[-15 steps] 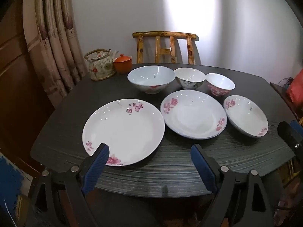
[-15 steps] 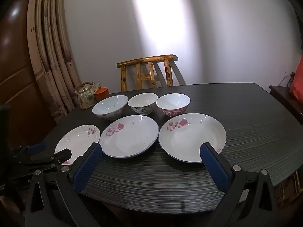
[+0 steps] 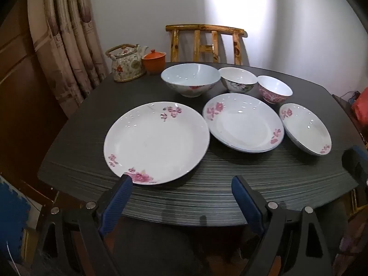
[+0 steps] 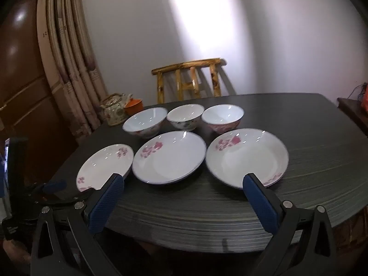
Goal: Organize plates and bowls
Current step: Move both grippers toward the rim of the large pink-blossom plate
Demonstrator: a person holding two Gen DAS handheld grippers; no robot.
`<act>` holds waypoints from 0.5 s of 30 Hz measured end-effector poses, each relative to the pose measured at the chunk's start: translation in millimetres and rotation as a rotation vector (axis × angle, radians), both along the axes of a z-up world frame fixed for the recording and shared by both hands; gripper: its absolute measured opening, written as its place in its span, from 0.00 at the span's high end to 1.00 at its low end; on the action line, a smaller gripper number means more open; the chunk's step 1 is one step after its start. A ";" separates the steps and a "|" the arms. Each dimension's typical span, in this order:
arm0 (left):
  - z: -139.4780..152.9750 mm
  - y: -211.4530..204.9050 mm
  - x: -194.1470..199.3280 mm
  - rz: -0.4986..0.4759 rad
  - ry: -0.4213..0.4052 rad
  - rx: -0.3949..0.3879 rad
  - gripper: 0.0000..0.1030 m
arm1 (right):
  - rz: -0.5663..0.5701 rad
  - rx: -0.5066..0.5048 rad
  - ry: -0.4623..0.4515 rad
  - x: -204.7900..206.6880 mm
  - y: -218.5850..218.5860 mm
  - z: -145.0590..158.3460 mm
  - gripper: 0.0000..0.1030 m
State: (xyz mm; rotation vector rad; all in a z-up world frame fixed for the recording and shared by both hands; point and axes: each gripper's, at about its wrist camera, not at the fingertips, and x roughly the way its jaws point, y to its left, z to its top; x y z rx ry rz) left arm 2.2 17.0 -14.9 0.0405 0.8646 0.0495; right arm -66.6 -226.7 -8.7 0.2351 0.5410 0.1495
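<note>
Three white plates with pink flowers lie in a row on the dark table (image 3: pixel 230 184): a large flat plate (image 3: pixel 156 142) at left, a deep middle plate (image 3: pixel 243 123), and a smaller deep plate (image 3: pixel 304 131) at right. Behind them stand three bowls: a pale blue bowl (image 3: pixel 189 79), a white flowered bowl (image 3: pixel 238 79) and a pink-patterned bowl (image 3: pixel 274 89). My left gripper (image 3: pixel 181 188) is open at the table's front edge, before the flat plate. My right gripper (image 4: pixel 184 186) is open above the front edge, between the middle plate (image 4: pixel 169 157) and right plate (image 4: pixel 247 157).
A flowered teapot (image 3: pixel 126 63) and an orange lidded cup (image 3: pixel 153 61) stand at the table's back left. A wooden chair (image 3: pixel 204 42) is behind the table. Curtains (image 3: pixel 66 46) hang at left. The left gripper shows at the right wrist view's left edge (image 4: pixel 49 191).
Both grippers have moved forward toward the table; the plates look closer. Nothing on the table has moved.
</note>
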 end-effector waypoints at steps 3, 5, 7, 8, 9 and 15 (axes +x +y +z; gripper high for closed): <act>2.1 6.9 3.5 0.012 0.018 0.004 0.13 | 0.052 0.038 0.033 4.5 5.0 -3.7 0.00; 1.1 12.7 4.6 0.016 0.025 0.003 0.13 | 0.094 0.077 0.079 12.8 7.6 -7.0 0.00; 4.6 20.4 8.6 0.029 0.027 0.033 0.13 | 0.130 0.104 0.127 19.0 12.4 -9.5 0.00; 6.2 25.6 10.5 0.036 0.029 0.038 0.13 | 0.147 0.113 0.150 23.6 16.6 -11.0 0.00; 7.4 30.8 12.5 0.041 0.033 0.034 0.13 | 0.161 0.120 0.163 25.9 20.8 -12.9 0.00; 12.7 61.5 22.3 0.051 0.055 0.040 0.13 | 0.261 0.236 0.271 52.1 50.1 -15.5 0.00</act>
